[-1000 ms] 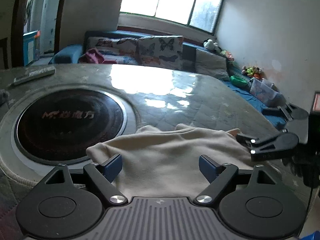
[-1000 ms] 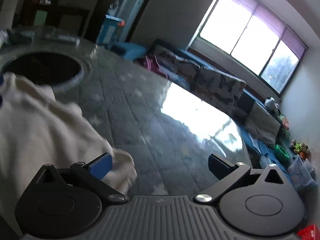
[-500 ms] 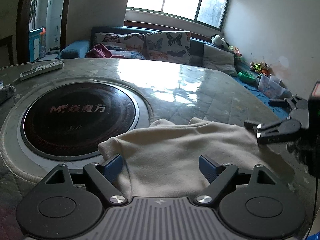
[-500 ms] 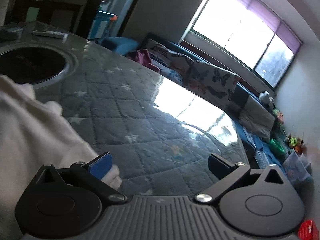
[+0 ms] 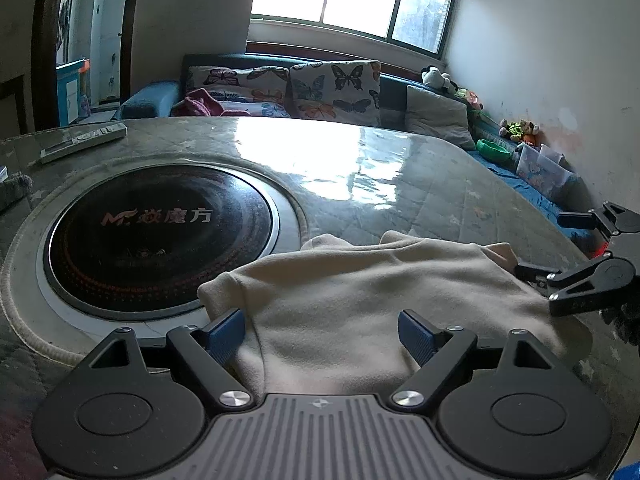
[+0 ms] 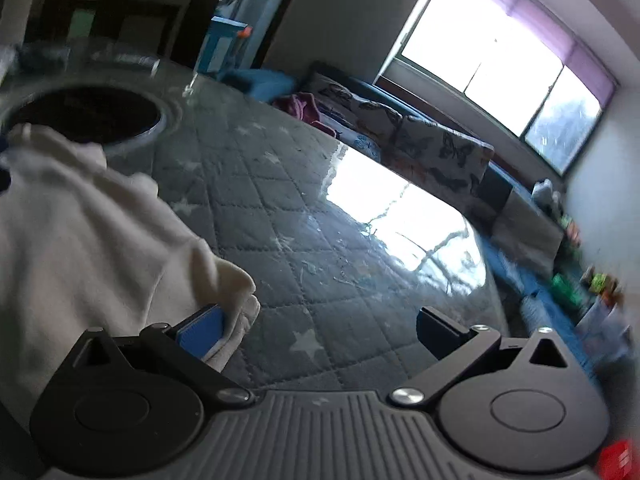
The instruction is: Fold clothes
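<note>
The cream garment (image 5: pixel 360 304) lies on the tabletop (image 5: pixel 420 200), at five o'clock from the induction hob (image 5: pixel 156 236). Both hand-held grippers (left (image 5: pixel 320 330), right (image 6: pixel 320 328)) are spread; its hem should be pinched evenly.

Beyond the cream garment (image 5: pixel 360 304) the quilted table (image 5: pixel 420 208) lies bare up to its far edge, free to cross. On the left sits the black round cooktop (image 5: pixel 156 236), flush with the surface; a remote (image 5: pixel 82 142) lies near the far left rim.
</note>
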Tool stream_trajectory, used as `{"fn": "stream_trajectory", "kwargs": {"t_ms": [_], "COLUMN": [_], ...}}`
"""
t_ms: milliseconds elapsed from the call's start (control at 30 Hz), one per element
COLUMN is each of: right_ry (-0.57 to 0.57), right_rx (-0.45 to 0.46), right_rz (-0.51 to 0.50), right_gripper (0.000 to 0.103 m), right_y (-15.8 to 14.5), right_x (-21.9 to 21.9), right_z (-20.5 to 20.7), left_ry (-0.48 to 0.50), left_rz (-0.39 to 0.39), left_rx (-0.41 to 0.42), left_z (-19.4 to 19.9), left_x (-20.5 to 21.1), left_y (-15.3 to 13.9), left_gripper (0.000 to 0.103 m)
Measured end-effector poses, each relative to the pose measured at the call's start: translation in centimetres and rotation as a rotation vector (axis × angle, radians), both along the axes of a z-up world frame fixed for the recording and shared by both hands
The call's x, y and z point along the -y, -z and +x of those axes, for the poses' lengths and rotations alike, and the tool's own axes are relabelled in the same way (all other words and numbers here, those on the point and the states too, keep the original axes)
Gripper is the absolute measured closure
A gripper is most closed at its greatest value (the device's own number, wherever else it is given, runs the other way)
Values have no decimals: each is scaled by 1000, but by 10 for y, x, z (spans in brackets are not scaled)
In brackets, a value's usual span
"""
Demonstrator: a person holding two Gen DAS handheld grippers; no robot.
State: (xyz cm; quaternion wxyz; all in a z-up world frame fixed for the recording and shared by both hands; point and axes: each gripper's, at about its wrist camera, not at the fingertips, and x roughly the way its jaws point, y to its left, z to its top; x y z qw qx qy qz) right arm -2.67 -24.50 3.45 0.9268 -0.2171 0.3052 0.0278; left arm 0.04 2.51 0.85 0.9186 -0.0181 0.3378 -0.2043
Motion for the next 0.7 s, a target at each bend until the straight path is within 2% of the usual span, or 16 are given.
{"fn": "stream_trajectory", "kwargs": {"t_ms": [100,200,333,467,633,700], "right_ry": [-7,-50,-57,-10,-46,-51], "right_rx": [41,33,1,12,56,41], "right_rz": [23,55,59,43,68,57], "right_gripper": [0,0,0,0,0,0], "right_y": [-14,-20,-10,-5,-17,-12], "right_x": [0,-3,-5,-2,-7,-10], "right_z": [-10,-24,-36,-39,-57,-60], "left_ry": [-13,-30,-46,-68,-77,-80], "left_rz": [-8,-3,15,31,26,43], "left_rx": [12,23,19,9,29,36], "left_z": [-4,-9,-15,-19,-31,-36], "left_x": [-4,-7,-11,-18,-26,-27], "left_y": [-6,-8,-4,-1,-7,-6], "left_gripper": [17,17,17,17,17,17]}}
